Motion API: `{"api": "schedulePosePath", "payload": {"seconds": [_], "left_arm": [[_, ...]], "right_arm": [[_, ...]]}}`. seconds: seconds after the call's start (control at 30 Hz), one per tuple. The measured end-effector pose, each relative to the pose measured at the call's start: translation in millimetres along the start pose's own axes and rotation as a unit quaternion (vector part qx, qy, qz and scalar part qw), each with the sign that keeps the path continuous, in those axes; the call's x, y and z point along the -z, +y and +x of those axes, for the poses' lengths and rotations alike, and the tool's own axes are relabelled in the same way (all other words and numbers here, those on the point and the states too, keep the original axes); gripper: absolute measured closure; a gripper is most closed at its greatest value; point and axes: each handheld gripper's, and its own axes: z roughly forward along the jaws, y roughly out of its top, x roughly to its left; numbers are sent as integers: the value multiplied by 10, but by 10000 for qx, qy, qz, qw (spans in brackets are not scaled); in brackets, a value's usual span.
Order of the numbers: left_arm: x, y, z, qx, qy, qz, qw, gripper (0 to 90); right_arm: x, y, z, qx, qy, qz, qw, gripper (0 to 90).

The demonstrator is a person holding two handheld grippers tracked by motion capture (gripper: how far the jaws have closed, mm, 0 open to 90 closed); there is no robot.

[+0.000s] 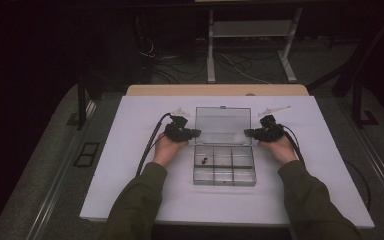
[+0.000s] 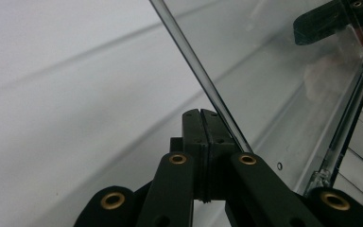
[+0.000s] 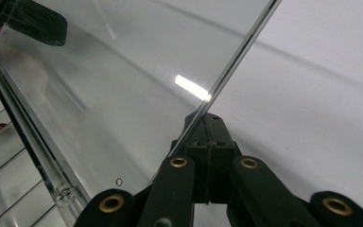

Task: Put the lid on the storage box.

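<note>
your left tool had its jaws pressed together, its tip against the left edge of the clear lid. your right tool was likewise shut, its tip at the lid's right edge. the lid stood raised from the clear divided box, which sat mid-bench on white between your hands, small dark bits in one compartment.

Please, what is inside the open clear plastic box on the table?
The clear box has six compartments. Small dark pieces lie in the back-left one, another speck in the front-middle one. What they are is too small to tell.
</note>
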Motion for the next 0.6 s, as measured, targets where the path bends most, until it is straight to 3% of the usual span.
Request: {"api": "schedulePosePath", "payload": {"seconds": [0.6], "left_arm": [[93, 63, -45, -36, -40, -259, 9997, 893]], "right_arm": [[126, 64, 36, 94, 69, -300, 9995, 891]]}}
